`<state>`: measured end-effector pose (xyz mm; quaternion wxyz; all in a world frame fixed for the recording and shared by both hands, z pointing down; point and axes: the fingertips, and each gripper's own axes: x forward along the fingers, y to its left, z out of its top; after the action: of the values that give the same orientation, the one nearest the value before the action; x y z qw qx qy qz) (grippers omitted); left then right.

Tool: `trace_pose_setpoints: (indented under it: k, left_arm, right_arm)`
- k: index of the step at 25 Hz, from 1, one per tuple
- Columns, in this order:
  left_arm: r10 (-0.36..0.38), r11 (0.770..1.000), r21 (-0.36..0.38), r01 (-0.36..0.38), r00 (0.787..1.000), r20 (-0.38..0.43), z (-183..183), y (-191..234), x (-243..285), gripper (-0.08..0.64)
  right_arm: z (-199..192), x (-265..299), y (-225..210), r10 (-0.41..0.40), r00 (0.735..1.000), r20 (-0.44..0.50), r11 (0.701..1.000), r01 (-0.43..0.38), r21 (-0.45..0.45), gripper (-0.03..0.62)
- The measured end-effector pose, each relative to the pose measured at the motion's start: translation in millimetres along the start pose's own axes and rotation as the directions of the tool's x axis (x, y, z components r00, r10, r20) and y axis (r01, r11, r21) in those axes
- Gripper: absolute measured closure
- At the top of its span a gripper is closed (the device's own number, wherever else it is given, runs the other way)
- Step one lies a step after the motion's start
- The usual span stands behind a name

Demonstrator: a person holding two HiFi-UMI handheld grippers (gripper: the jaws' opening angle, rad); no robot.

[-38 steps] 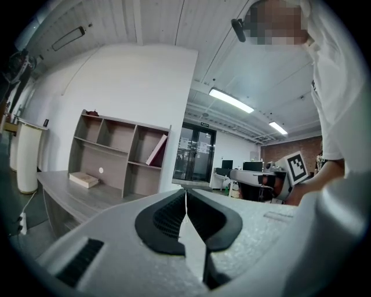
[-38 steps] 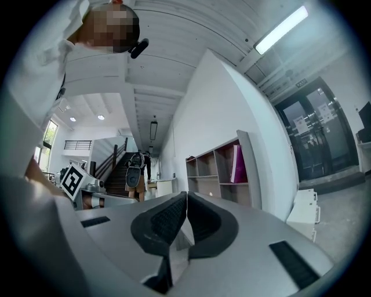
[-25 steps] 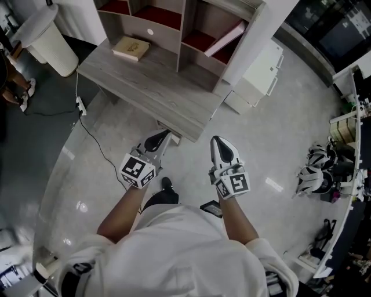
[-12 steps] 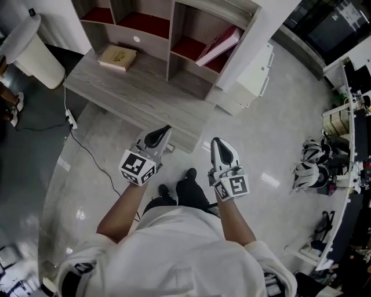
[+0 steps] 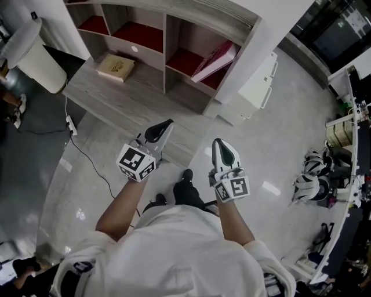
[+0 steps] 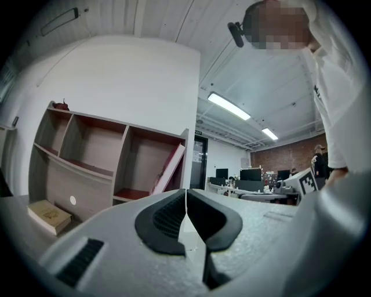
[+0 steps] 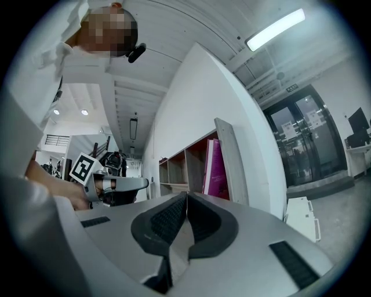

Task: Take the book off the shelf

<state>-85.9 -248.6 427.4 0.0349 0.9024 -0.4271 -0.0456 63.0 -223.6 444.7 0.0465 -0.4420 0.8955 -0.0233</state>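
Leaning inside the shelf (image 5: 164, 40) stands the book (image 5: 214, 60).

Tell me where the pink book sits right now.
Head view, upper middle: the pink book leans tilted in the rightmost compartment of the shelf, its top against the right wall, right of the tan book lying on the desk.
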Motion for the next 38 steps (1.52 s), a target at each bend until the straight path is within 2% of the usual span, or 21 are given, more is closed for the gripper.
trace_pose_setpoints:
  k: [8, 11, 17, 20, 24, 26, 30, 34, 38]
  left_arm:
    - [0.067, 0.995, 0.072, -0.064, 0.997, -0.04, 20, 33, 61, 0.538]
    - [0.073, 0.992, 0.107, -0.067, 0.996, -0.054, 28, 38, 83, 0.535]
    - [0.077, 0.98, 0.187, -0.06, 0.994, -0.084, 37, 39, 123, 0.435]
    - [0.091, 0.966, 0.25, -0.06, 0.989, -0.113, 36, 39, 141, 0.388]
    - [0.136, 0.928, 0.365, -0.075, 0.98, -0.146, 36, 42, 163, 0.331]
    - [0.158, 0.914, 0.396, -0.087, 0.976, -0.15, 35, 44, 174, 0.315]
    - [0.183, 0.907, 0.408, -0.101, 0.969, -0.166, 25, 52, 193, 0.283]
    - [0.181, 0.917, 0.39, -0.087, 0.961, -0.211, 5, 59, 208, 0.262]
    - [0.188, 0.914, 0.393, -0.098, 0.963, -0.196, 4, 66, 222, 0.262]
  right_arm:
    - [11, 46, -52, 0.035, 0.999, 0.034, 0.999, -0.036, 0.018, 0.577]
    - [11, 57, -69, 0.05, 0.998, 0.034, 0.998, -0.051, 0.025, 0.577]
    - [14, 75, -98, 0.074, 0.997, 0.034, 0.997, -0.075, 0.037, 0.577]
    - [13, 80, -112, 0.08, 0.996, 0.033, 0.996, -0.082, 0.048, 0.577]
    - [12, 86, -127, 0.091, 0.995, 0.035, 0.994, -0.093, 0.062, 0.577]
    - [10, 86, -135, 0.096, 0.995, 0.032, 0.993, -0.098, 0.065, 0.577]
    - [0, 89, -151, 0.087, 0.996, 0.018, 0.993, -0.088, 0.079, 0.577]
    - [-8, 90, -159, 0.073, 0.997, 0.003, 0.994, -0.073, 0.086, 0.577]
    - [-14, 93, -165, 0.053, 0.999, -0.008, 0.995, -0.052, 0.087, 0.577]
